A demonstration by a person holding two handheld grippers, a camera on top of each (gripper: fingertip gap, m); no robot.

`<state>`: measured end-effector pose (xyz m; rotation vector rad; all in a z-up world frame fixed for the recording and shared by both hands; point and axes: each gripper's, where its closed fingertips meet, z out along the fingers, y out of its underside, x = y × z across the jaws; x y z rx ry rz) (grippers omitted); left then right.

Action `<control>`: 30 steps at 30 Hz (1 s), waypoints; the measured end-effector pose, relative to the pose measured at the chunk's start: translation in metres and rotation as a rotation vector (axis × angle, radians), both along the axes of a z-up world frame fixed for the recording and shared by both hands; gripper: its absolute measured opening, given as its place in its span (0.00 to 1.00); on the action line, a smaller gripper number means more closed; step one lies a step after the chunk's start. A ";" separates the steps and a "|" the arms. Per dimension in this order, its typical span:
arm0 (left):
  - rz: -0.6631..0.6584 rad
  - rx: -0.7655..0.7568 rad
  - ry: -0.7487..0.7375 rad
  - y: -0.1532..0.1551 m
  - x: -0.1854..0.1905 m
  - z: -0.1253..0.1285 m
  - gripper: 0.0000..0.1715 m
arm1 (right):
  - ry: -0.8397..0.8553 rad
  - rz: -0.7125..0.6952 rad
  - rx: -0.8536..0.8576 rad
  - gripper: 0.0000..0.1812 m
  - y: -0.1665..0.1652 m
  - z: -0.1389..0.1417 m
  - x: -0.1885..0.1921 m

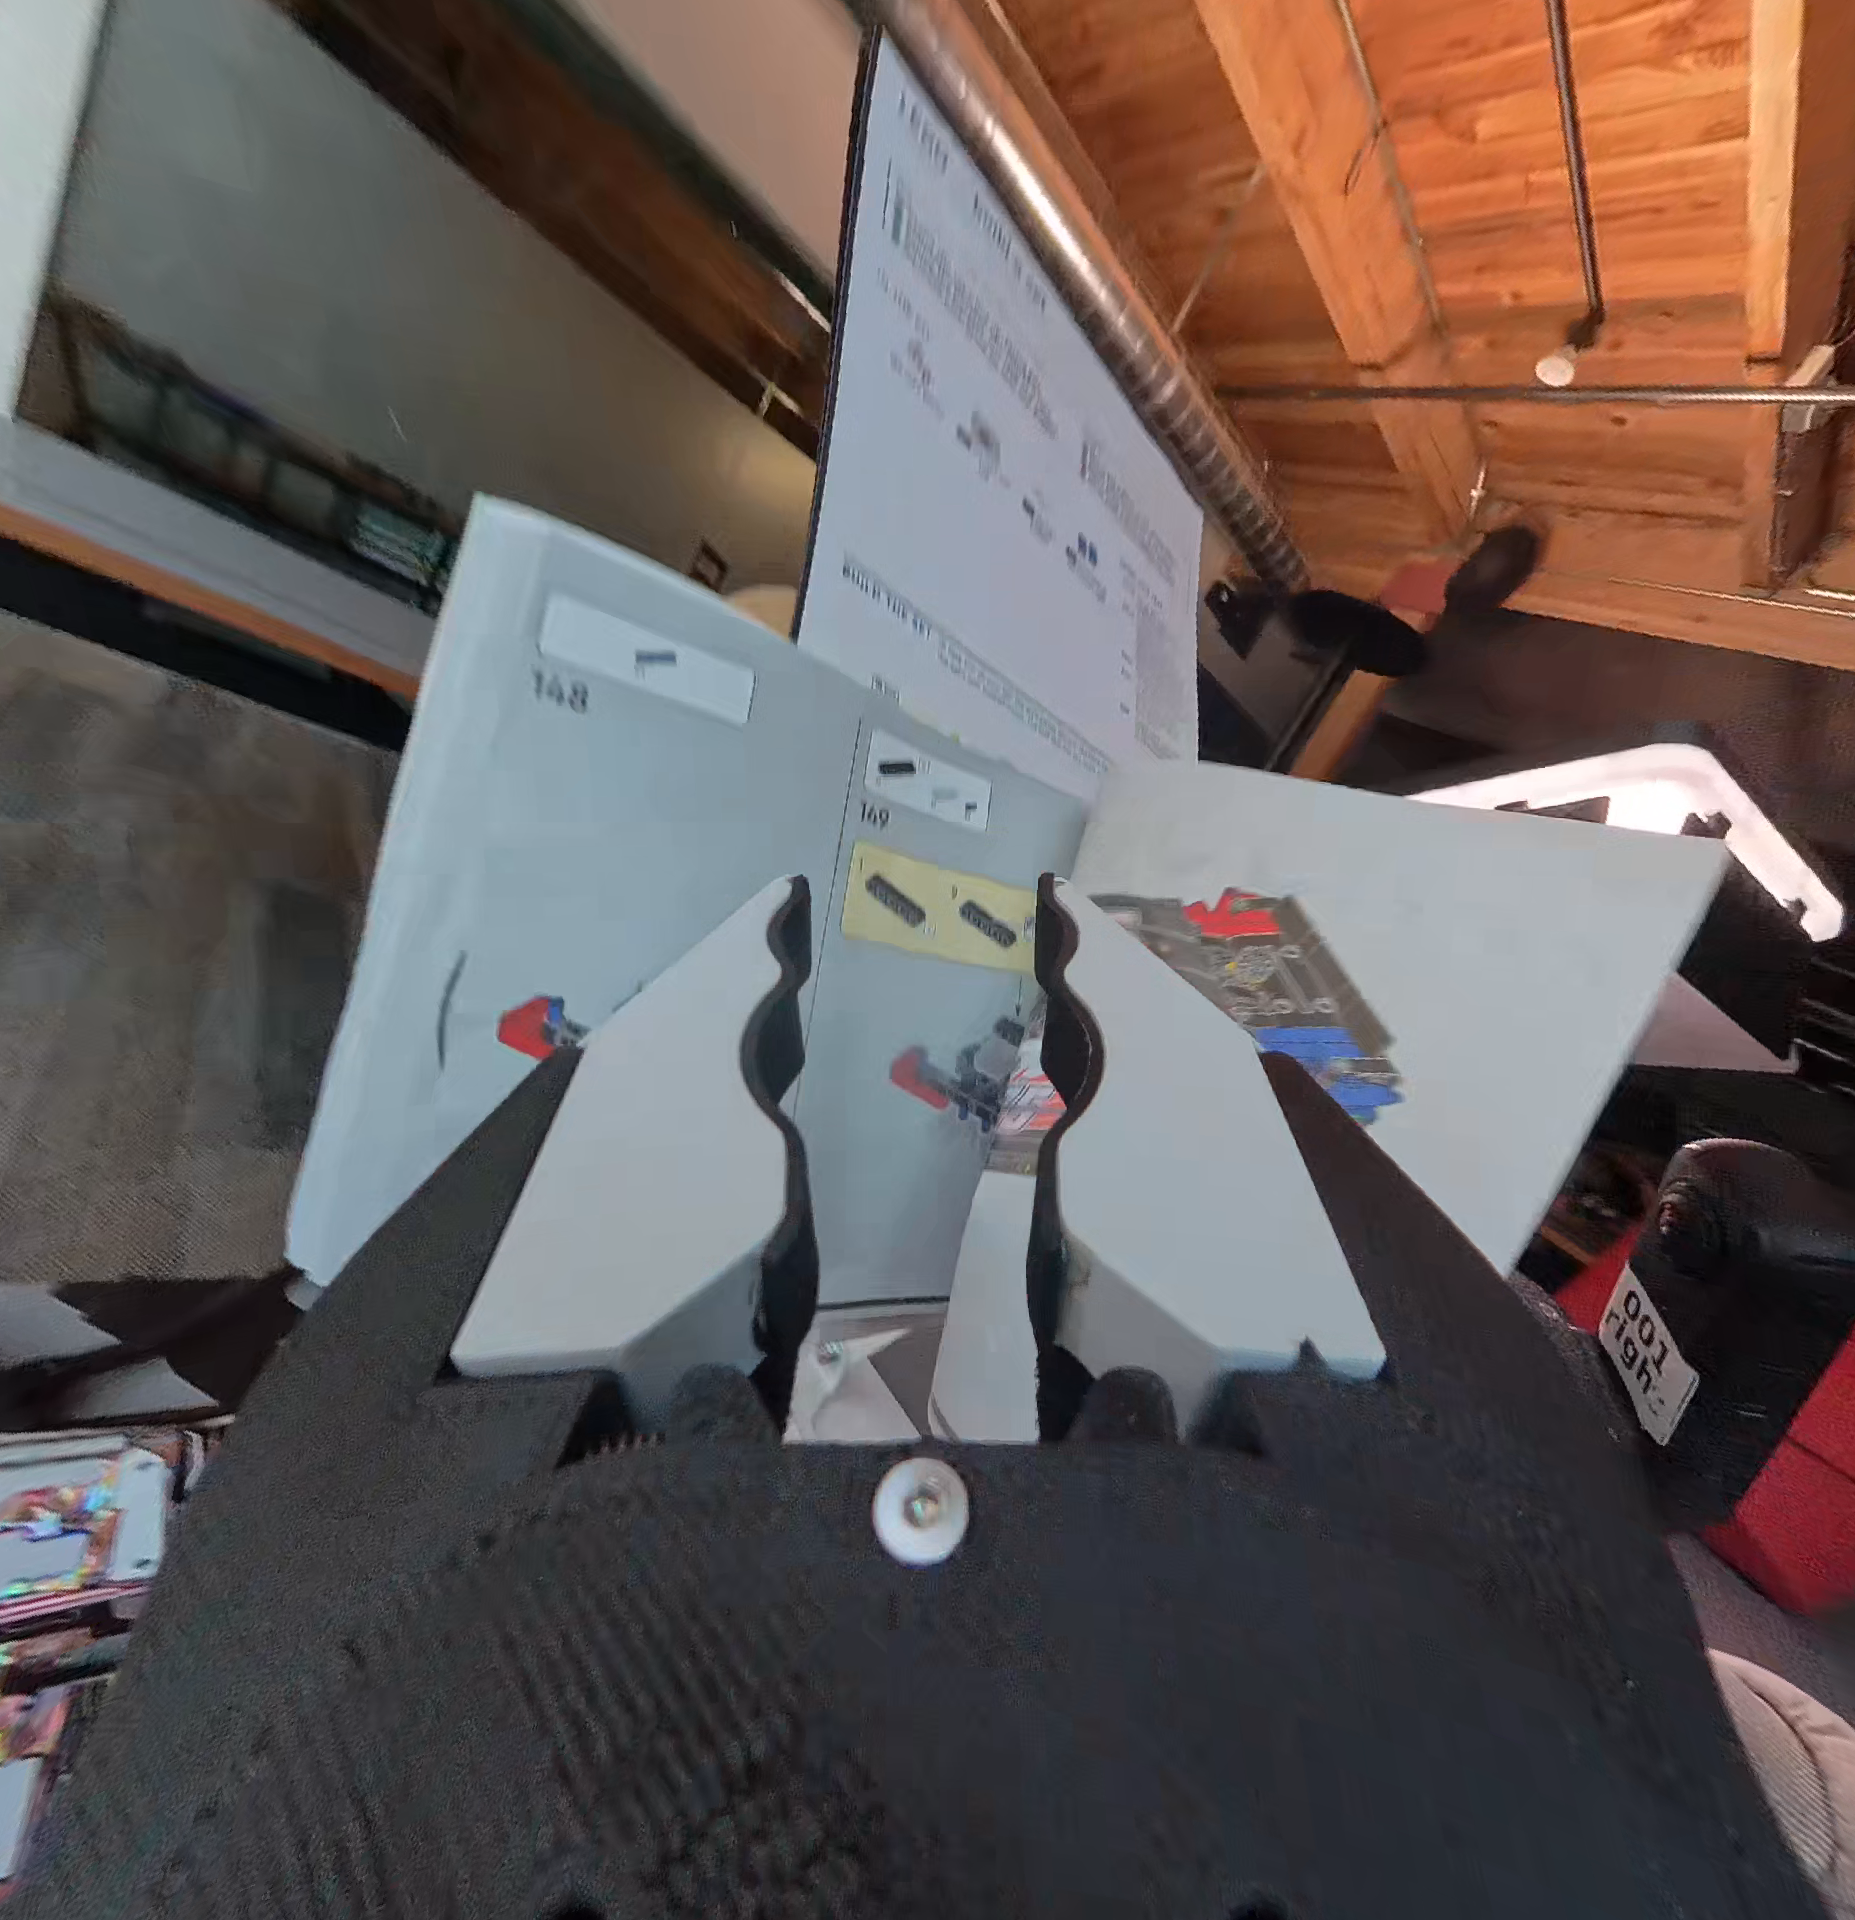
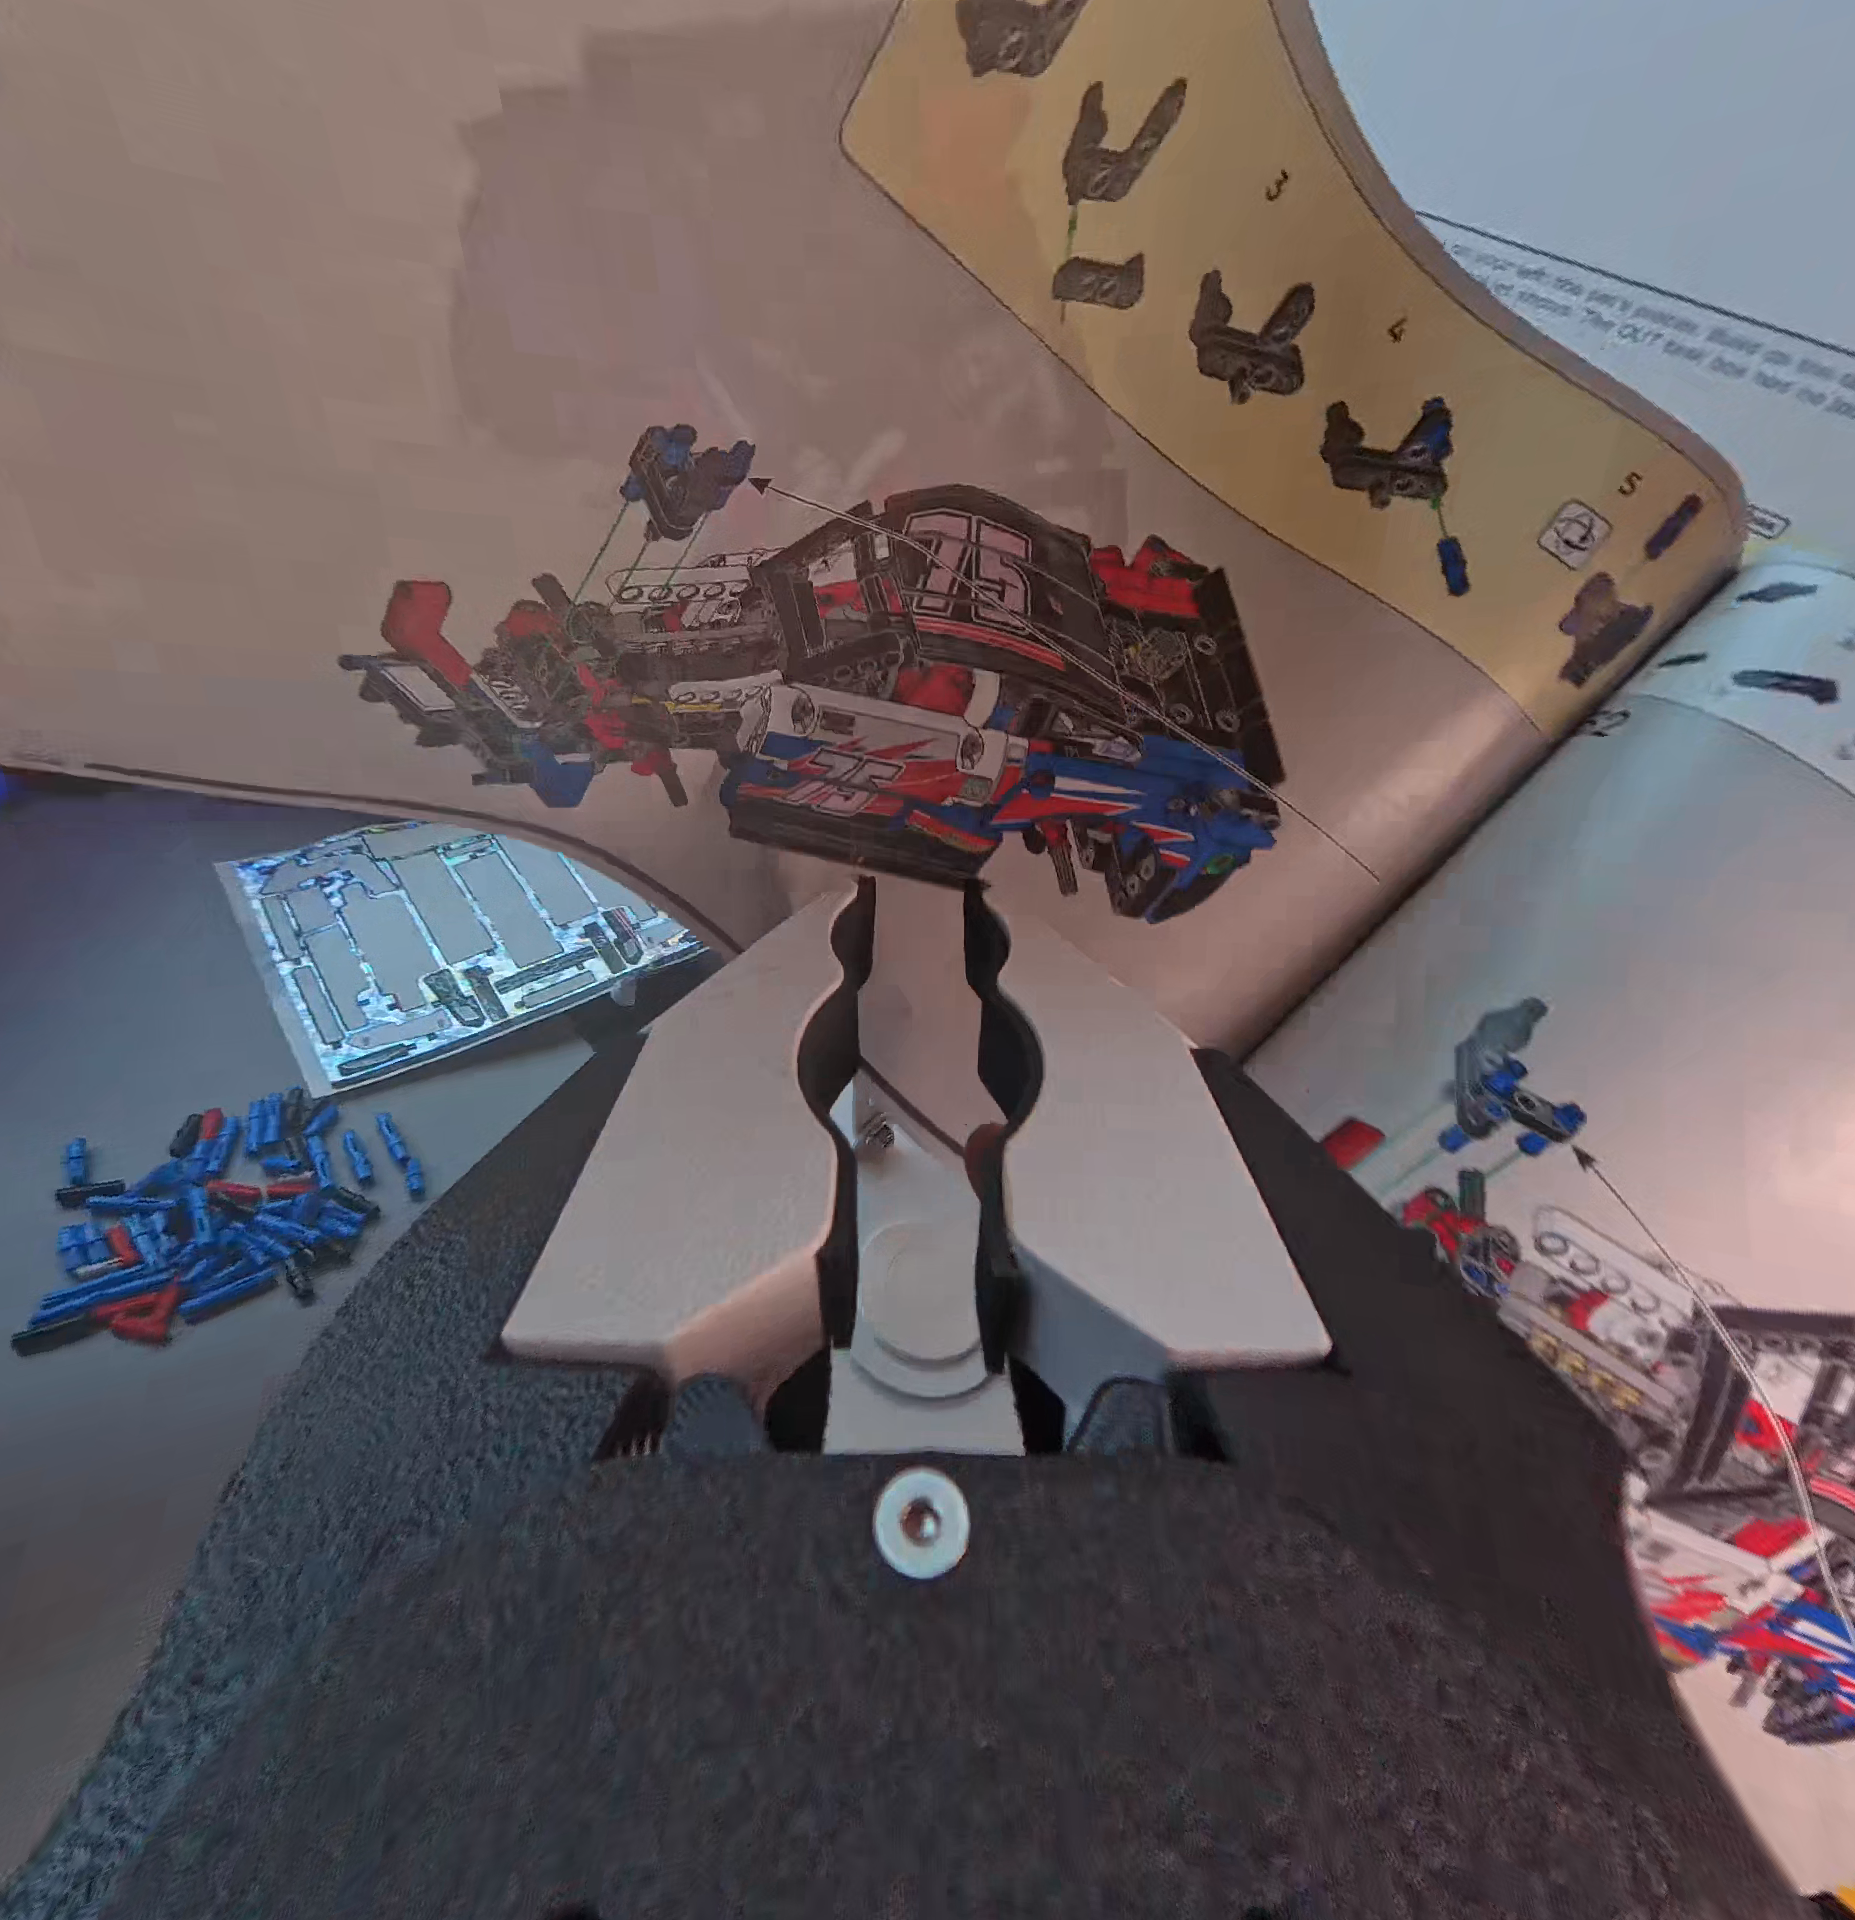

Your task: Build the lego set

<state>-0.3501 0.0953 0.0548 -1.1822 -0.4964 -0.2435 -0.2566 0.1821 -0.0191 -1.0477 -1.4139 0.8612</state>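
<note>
The open instruction booklet (image 1: 590,935) stands in front of my left gripper (image 1: 923,894), which is open, empty and tilted upward at it. One page (image 1: 1370,914) is lifted at the right. In the right wrist view that lifted page (image 2: 487,364) curls over my right gripper (image 2: 918,883). Its fingertips touch the page's face, with a narrow gap between the jaws and nothing clamped in it. The page shows face-on between the fingers. A pile of blue, red and black pins (image 2: 206,1216) lies on the dark table (image 2: 71,935) to the left.
A shiny sticker sheet (image 2: 424,935) lies beyond the pins and also shows in the left wrist view (image 1: 50,1538). A tall white printed sheet (image 1: 1006,416) stands behind the booklet. A black bin with a white rim (image 1: 1733,831) and red blocks (image 1: 1827,1455) are at the right. My right fingertips sit around 15 cm from my left ones.
</note>
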 end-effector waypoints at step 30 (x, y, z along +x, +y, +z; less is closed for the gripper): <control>0.185 -0.627 0.407 0.074 -0.001 -0.121 0.00 | -0.092 -0.492 -0.191 0.51 0.097 -0.030 0.014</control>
